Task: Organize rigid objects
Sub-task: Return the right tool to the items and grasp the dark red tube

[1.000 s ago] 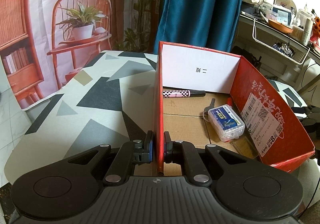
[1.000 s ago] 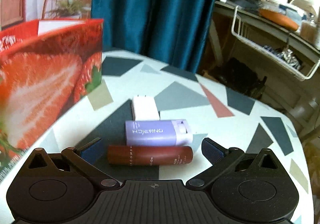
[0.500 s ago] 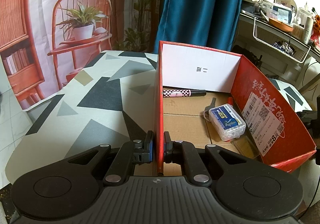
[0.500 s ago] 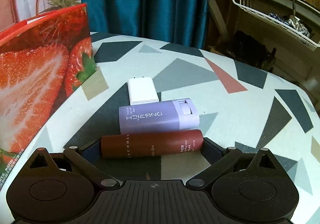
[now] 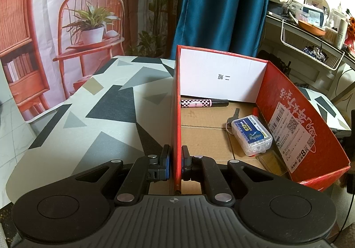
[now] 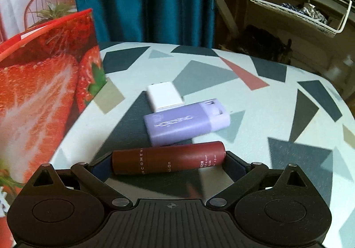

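Right claw (image 6: 168, 165) brackets dark red tube (image 6: 168, 160) lengthwise, ends touching both pads.

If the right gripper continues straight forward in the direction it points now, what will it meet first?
Probably the purple case, lying just beyond the dark red tube that already sits between the right gripper's fingers. The white charger plug lies further along. Depth is hard to judge here.
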Demonstrator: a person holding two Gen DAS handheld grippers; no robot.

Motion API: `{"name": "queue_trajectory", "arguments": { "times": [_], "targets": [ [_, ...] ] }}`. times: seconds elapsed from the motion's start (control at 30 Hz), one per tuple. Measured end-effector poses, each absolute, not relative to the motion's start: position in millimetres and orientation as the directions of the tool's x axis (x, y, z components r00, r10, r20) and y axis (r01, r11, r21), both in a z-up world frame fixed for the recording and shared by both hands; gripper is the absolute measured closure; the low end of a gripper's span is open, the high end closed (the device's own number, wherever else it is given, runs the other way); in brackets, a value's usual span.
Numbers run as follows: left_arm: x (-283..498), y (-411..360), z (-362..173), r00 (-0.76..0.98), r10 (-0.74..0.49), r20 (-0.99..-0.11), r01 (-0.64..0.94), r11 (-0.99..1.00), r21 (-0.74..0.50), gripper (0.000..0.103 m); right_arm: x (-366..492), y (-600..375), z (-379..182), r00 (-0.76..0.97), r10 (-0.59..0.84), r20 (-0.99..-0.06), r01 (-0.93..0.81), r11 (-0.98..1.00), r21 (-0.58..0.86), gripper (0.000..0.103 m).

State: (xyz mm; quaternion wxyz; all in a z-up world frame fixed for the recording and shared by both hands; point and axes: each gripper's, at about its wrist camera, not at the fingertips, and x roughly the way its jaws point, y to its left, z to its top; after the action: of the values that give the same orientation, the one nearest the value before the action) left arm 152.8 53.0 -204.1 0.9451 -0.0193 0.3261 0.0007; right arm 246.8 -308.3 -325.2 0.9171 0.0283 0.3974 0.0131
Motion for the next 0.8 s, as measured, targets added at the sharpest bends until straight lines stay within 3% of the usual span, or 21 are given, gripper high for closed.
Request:
{"name": "queue_trajectory", "arguments": {
  "times": [0.57, 0.8],
  "targets": [
    [152, 52, -204, 0.790, -0.011, -0.613, -0.014, 0.999, -0.036, 0.093, 225, -278, -328, 0.725, -0.056, -0.687, 0.125, 0.991, 0.051, 0.004],
    [153, 52, -204, 0.790, -0.009, -0.613, -0.015, 0.999, -0.035, 0.093, 220, -283, -326, 0.749, -0.022, -0.663, 0.115, 0.989, 0.098, 0.004]
  ]
}}
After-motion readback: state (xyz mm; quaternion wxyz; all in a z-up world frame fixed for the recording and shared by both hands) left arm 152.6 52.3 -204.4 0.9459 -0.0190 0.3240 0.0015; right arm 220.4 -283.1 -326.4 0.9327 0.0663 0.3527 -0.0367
